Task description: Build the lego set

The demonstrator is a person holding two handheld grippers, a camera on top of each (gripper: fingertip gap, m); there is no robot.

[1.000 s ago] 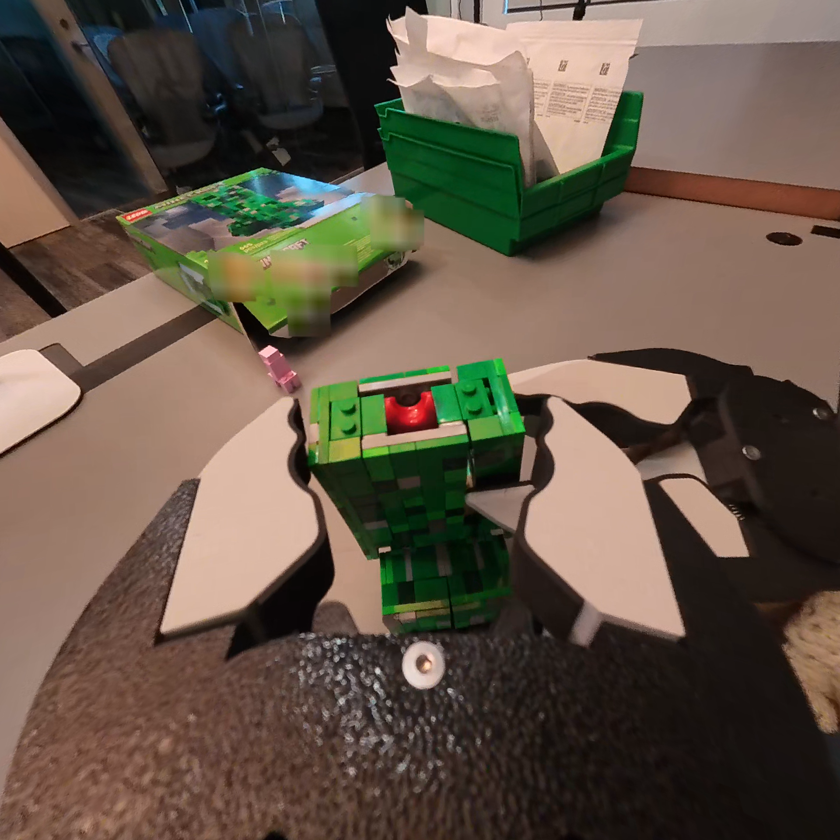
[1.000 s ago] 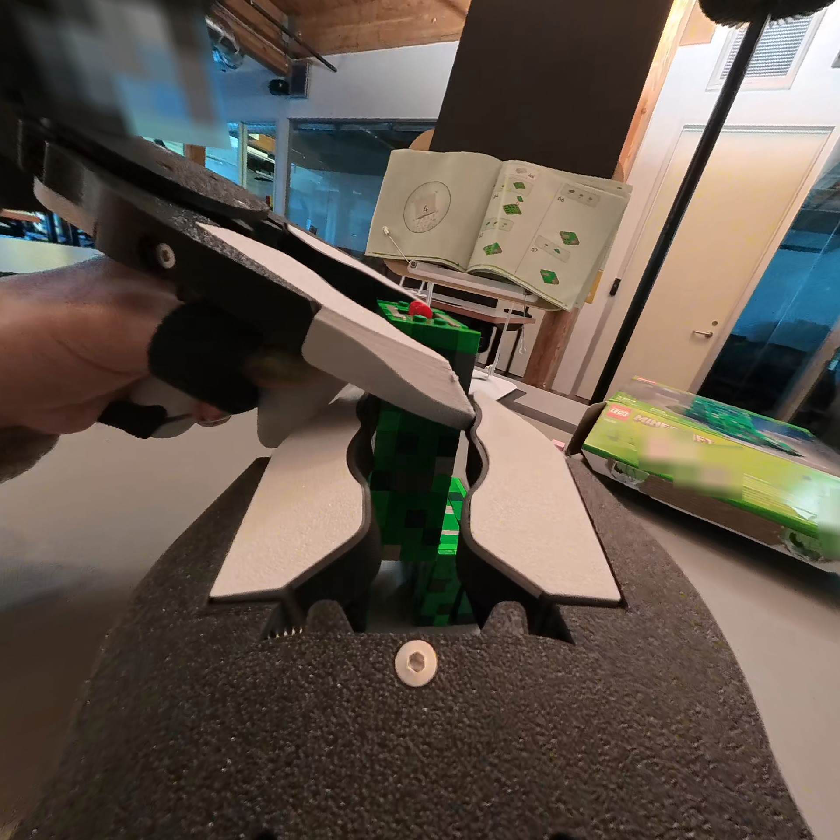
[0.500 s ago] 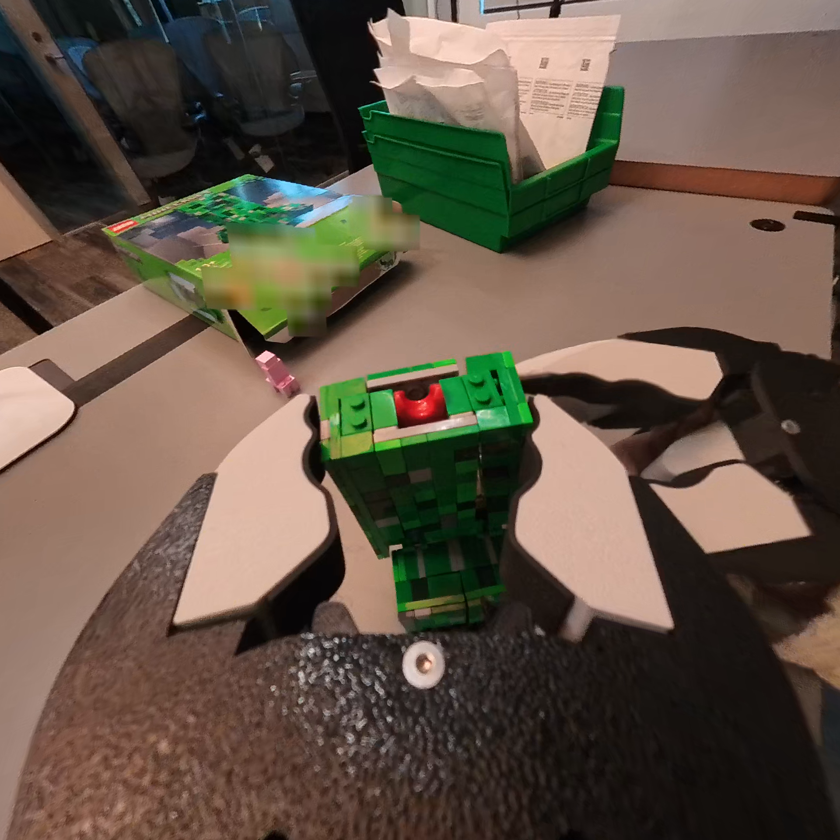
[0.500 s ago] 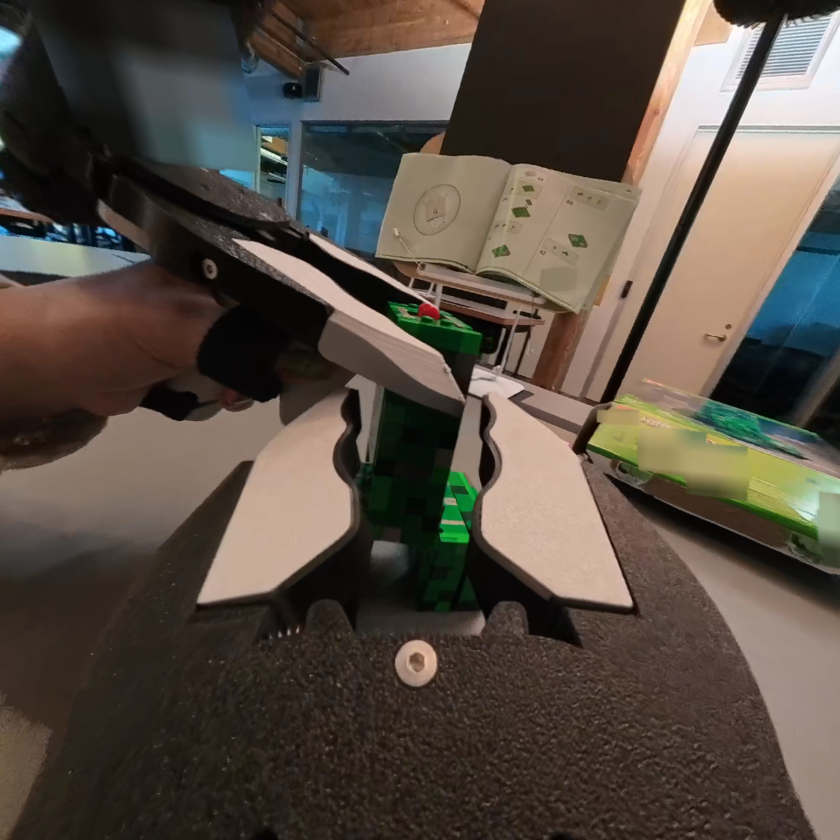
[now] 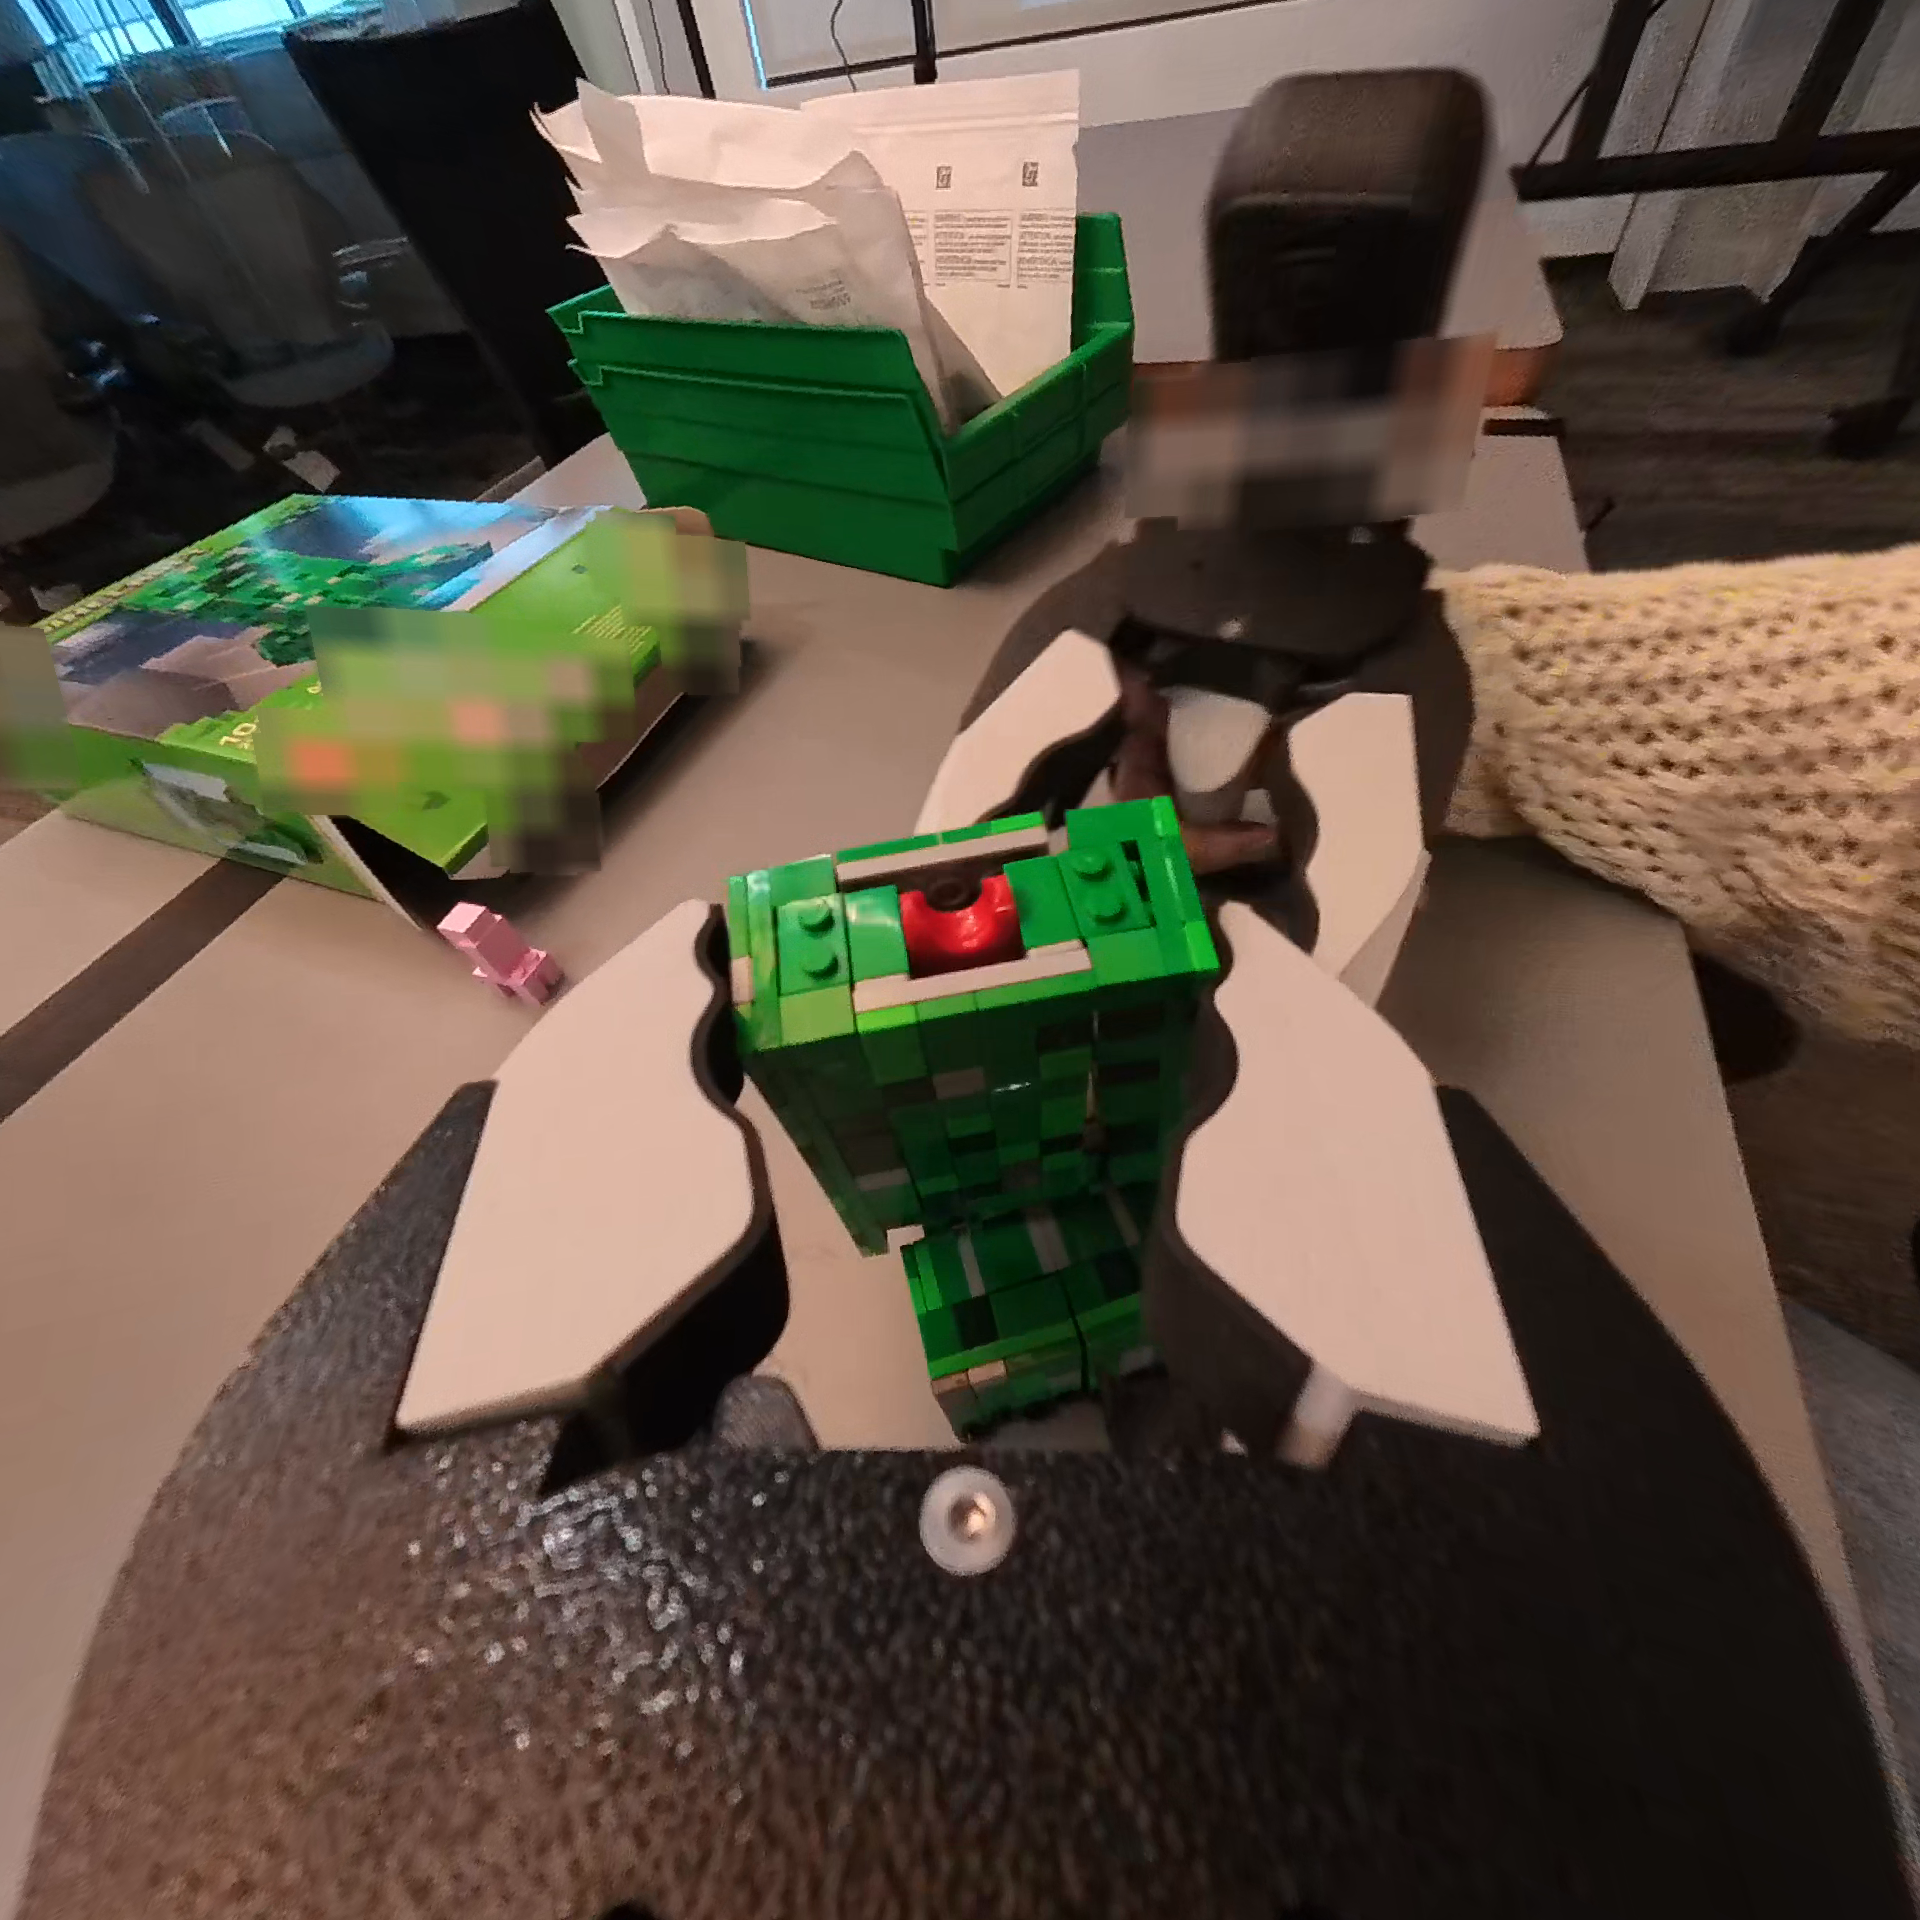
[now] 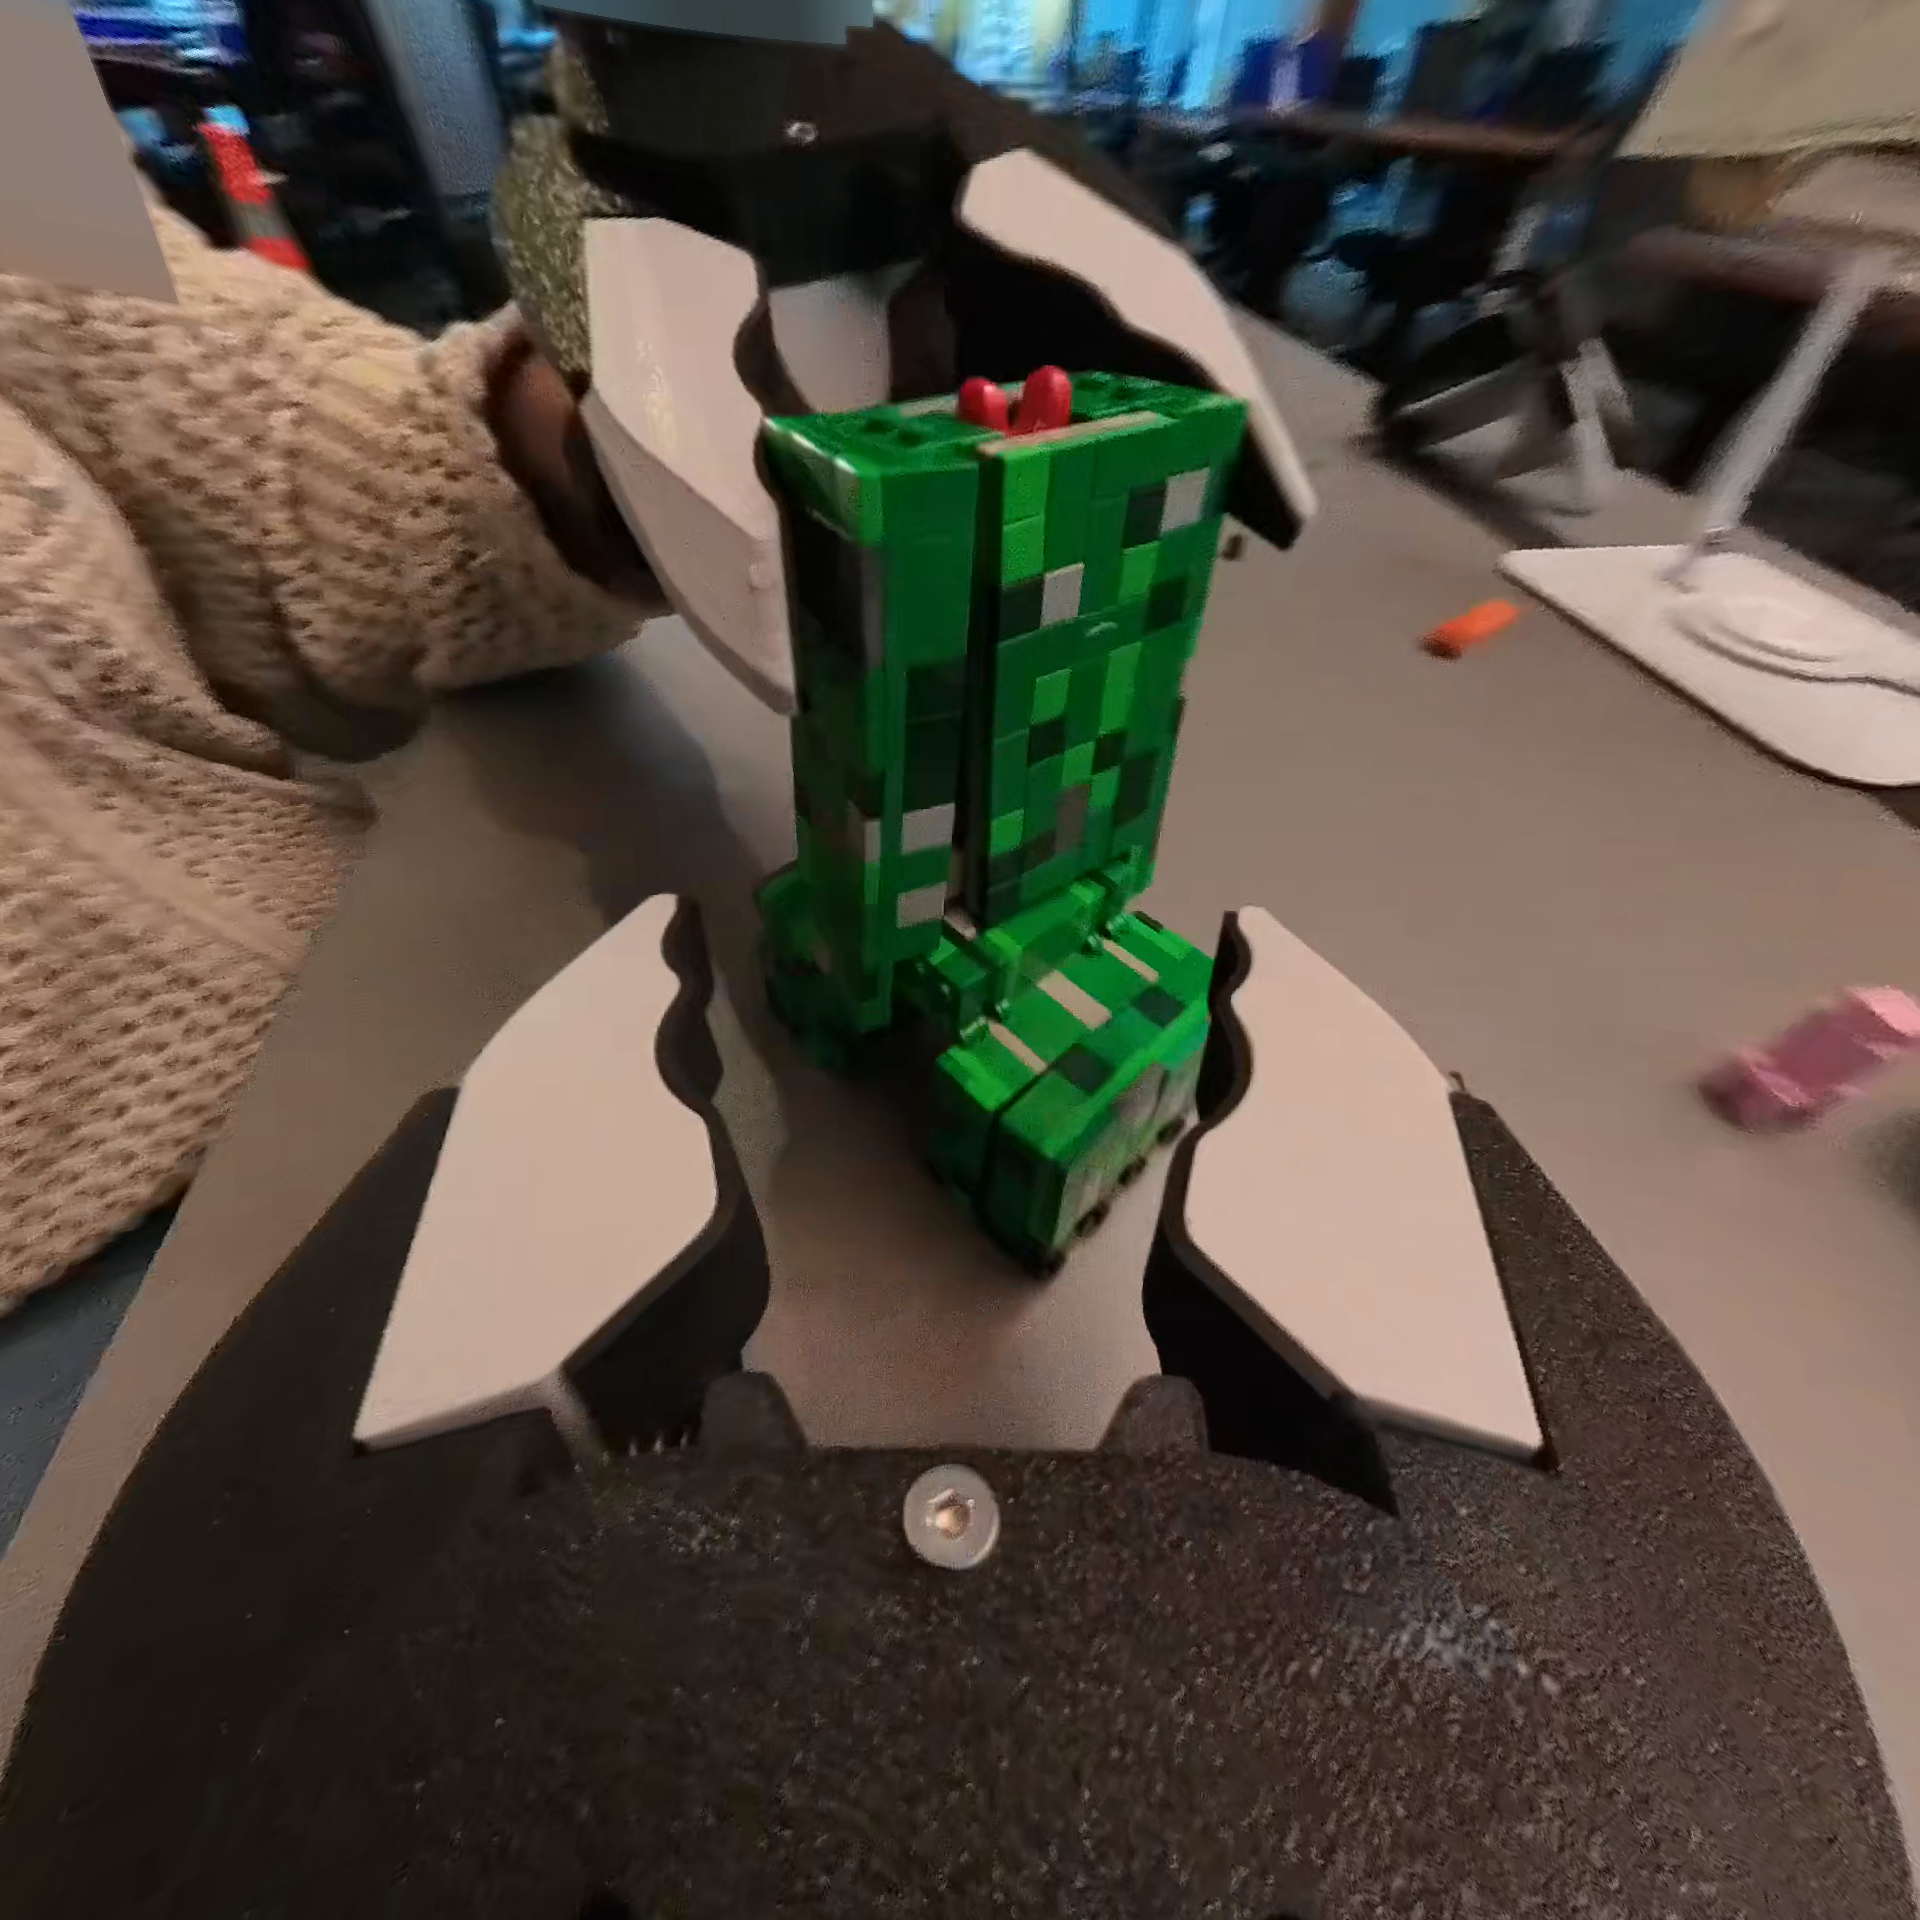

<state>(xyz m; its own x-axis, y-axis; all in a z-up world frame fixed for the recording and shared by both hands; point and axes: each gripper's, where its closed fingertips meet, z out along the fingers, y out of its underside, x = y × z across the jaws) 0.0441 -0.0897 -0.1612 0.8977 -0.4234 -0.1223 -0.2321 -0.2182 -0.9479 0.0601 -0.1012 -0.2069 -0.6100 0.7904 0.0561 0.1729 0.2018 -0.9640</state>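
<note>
While the tall green pixel-patterned brick figure (image 5: 971,1049) stands upright on the grey surface (image 6: 1455,883) at frame centre, the left gripper (image 5: 966,997) grasps its top; the right gripper (image 6: 956,997), released, flanks its base.

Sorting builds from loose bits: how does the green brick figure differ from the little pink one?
The green brick figure is far larger than the pink figure. The green one is mottled greens with a red piece on top; the pink one is plain pink. The green one stands between the left claw's fingers; the pink one sits untouched. Both rest on the grey table.
</note>
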